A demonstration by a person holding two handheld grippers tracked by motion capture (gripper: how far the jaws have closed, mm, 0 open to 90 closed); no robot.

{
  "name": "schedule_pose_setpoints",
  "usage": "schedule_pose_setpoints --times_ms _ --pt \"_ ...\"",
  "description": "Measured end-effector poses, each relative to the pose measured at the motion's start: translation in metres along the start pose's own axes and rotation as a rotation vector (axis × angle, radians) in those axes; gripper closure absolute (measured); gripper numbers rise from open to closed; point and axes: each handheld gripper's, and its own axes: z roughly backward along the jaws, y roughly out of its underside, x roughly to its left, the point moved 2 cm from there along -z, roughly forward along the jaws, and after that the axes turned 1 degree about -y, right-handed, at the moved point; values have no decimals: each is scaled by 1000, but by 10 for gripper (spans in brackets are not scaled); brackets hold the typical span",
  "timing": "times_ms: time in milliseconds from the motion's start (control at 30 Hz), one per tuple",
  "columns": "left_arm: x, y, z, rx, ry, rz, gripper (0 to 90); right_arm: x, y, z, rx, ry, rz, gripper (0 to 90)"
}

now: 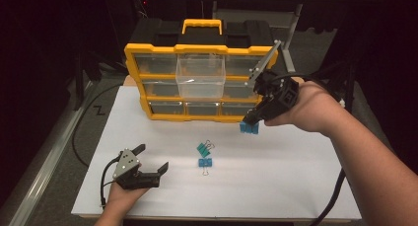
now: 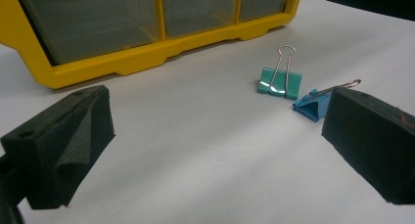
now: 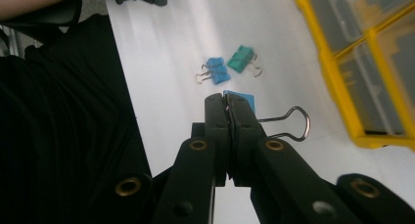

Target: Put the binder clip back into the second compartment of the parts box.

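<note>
White board covers the table, with dark surroundings on every side. At its far edge stands a yellow organizer with clear drawers; one clear drawer in the middle column is pulled out toward the person.

Right gripper: held in the air in front of the organizer's lower right corner, jaws pressed together on a blue clip. In the right gripper view the blue body of this clip peeks out beyond the jaw tips, and one wire handle loops out to the side. The hold appears to be on the wire handles or the very edge of the clip; the exact contact is hidden by the pads.

Left gripper: resting low near the front left of the board, jaws wide apart, nothing between them. Its own view shows both pads clear of the board's contents.

Loose items: a green clip and a second blue clip lie close together mid-board, well apart from both grippers.

Judged step: carrying the held clip toward the open drawer.

Risks noted:
- Hold looks shallow; the clip could pivot or slip out during transport, caused by the smooth wire and small contact area.
- The protruding drawer sits near the carrying path; the gripper's grey plate or the clip could knock its rim if the approach is too low.
- Release outside the drawer walls would drop the clip onto the board or behind the organizer.
</note>
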Motion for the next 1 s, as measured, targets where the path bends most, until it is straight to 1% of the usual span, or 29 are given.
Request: schedule_pose_setpoints --times_ms 33,67,100,200,333,367,400,500,567,600,733,833,867,900,933,1000 --pt "0 0 0 -2 1 -6 1 -1 -6 6 -3 1 2 900" --pt "0 0 0 -2 1 -6 1 -1 -6 6 -3 1 2 900" --pt "0 0 1 -1 2 -4 1 -3 -11 10 -10 1 1 900" --pt "0 0 0 -3 5 -4 1 -5 -17 14 -7 -1 8 900" --pt "0 -1 -1 -5 10 0 1 -10 -27 18 13 0 4 900" --pt "0 0 -1 -6 9 -6 1 -10 -35 21 30 3 18 900" --pt "0 0 -1 -6 9 -8 1 -10 -35 21 30 3 18 900" --pt "-1 0 0 -6 10 -8 1 -6 -50 28 29 10 39 900" --pt "-1 0 0 -4 12 -9 1 -3 -63 34 25 10 61 900" --pt "-1 0 0 -4 12 -10 1 -2 -65 35 25 11 62 900" --pt "0 0 0 -6 15 -5 1 3 -84 41 29 19 94 900" --pt "0 -1 0 -7 16 -5 1 4 -101 48 17 25 108 900" --pt "0 -1 0 -7 16 -5 1 4 -101 48 17 25 108 900" --pt "0 0 1 -7 15 -4 1 3 -109 50 11 28 110 900" --pt "1 0 1 -5 15 -5 1 3 -109 50 11 28 110 900" --pt "1 0 1 -12 15 -2 1 3 -117 51 12 29 118 900"
